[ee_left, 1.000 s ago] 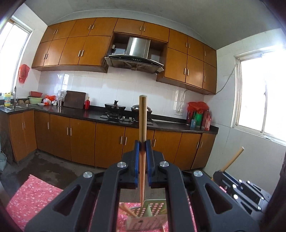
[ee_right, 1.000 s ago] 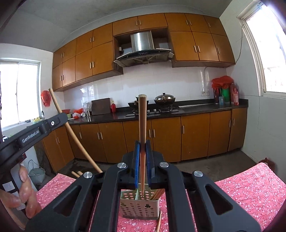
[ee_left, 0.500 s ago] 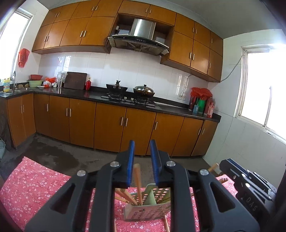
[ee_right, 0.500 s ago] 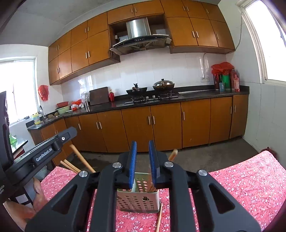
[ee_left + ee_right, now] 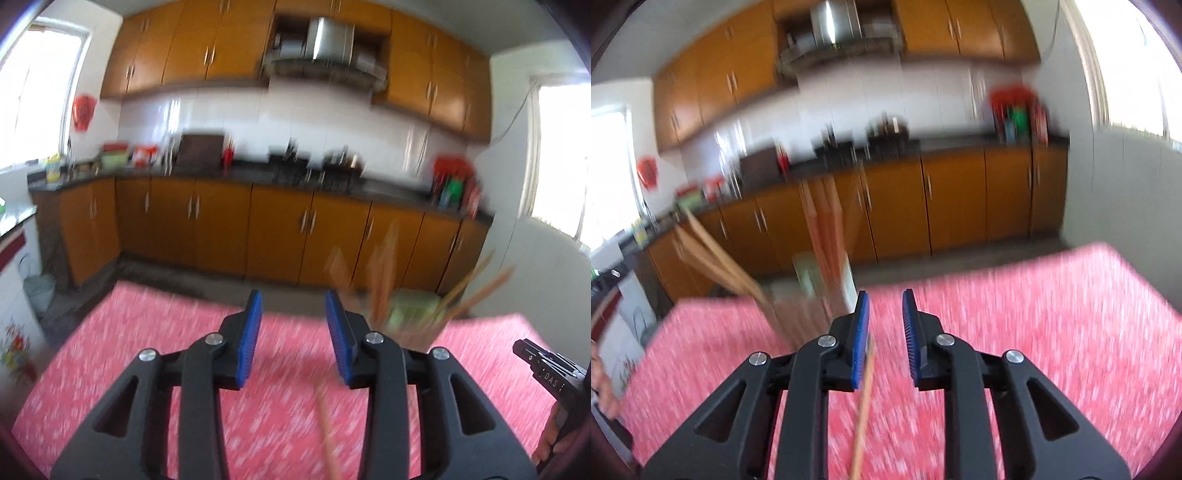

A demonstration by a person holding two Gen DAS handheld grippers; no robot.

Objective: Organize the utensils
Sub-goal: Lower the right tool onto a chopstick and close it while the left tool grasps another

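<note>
A pale green utensil holder (image 5: 413, 314) stands upright on the red-clothed worktop (image 5: 147, 343), blurred, several wooden chopsticks (image 5: 380, 280) leaning inside. One chopstick (image 5: 327, 432) lies loose on the cloth.

red-and-white flecked tablecloth (image 5: 155, 332) (blue-padded tongs (image 5: 293, 332))

Both views are smeared with blur: the holder (image 5: 413, 314) is a pale green blotch, its chopsticks (image 5: 380, 280) mere streaks, count unreadable; a loose chopstick (image 5: 862, 413) runs off the bottom edge; the counter (image 5: 849, 155) clutter can't be made out
</note>
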